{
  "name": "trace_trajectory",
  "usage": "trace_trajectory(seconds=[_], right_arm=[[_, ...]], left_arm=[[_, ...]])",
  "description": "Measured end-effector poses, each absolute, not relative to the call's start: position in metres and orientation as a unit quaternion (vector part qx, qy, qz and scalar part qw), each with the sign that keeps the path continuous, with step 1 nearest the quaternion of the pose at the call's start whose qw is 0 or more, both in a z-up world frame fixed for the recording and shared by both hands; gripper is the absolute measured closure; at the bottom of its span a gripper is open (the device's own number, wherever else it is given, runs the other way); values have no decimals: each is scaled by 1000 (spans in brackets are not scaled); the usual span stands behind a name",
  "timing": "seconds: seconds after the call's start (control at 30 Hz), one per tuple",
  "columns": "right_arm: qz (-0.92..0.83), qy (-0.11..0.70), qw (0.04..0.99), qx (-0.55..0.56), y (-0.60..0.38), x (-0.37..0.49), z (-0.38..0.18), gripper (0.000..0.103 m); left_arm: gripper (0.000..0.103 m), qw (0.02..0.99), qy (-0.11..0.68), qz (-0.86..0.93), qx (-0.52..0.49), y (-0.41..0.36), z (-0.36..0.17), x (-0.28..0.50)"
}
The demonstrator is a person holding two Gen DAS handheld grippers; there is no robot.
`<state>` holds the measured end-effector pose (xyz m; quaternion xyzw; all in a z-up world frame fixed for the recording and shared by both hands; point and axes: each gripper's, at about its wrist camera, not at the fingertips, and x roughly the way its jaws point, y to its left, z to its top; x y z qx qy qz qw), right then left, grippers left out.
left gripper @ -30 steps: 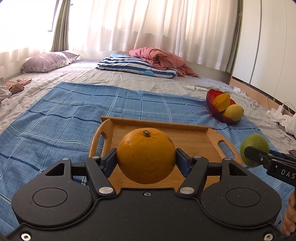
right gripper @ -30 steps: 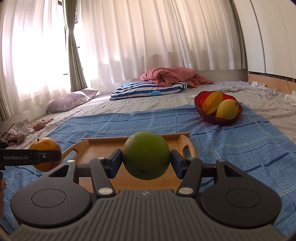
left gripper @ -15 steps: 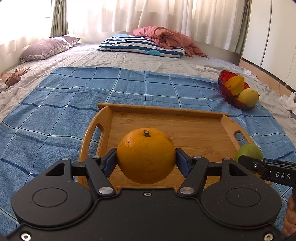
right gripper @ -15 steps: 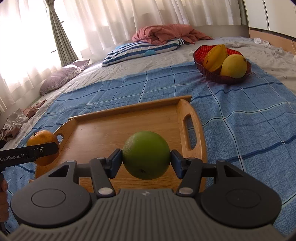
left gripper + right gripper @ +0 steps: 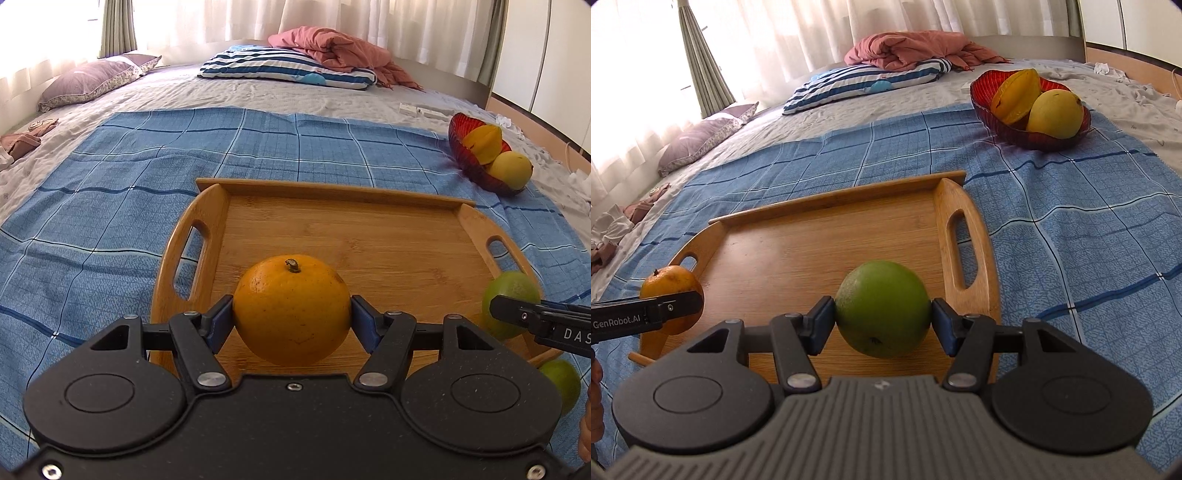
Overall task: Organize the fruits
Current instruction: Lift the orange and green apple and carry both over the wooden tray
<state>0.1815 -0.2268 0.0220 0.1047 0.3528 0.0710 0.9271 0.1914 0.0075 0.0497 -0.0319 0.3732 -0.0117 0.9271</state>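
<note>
Left claw (image 5: 291,314): blue pads pinch the orange (image 5: 291,308) at its sides, stem up. Right claw (image 5: 882,317): pads pinch the green fruit (image 5: 882,308) the same way. Grip on both is unchanged from a second ago.

Change vs. earlier frames: both claws have come forward and dropped, tilting further down. The wooden tray (image 5: 369,236), then seen only edge-on behind the fruits, now fills the middle of both views with its floor open beneath them. Orange hangs over the tray's near left part; green fruit over its near right part, beside the right handle slot (image 5: 962,251). Contact with the tray floor: cannot tell.

Containers: tray carries nothing on its visible floor. It lies on a blue checked cloth (image 5: 129,206) spread over the bed (image 5: 221,96). Red bowl (image 5: 982,92) on the cloth's far right holds a starfruit (image 5: 1015,96) and a yellow mango (image 5: 1054,114), touching. A second green fruit (image 5: 563,380) shows low at the right edge of the left view.

Writing: "GenRobot.AI" on the left claw's finger, "DAS" (cut off) on the right's.
</note>
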Motion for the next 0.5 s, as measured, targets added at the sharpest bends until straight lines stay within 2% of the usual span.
trace_trajectory(seconds=[0.5], right_arm=[[75, 350, 928, 100, -227, 181, 19, 43]], left_arm=[[39, 922, 386, -14, -36, 6, 35, 195]])
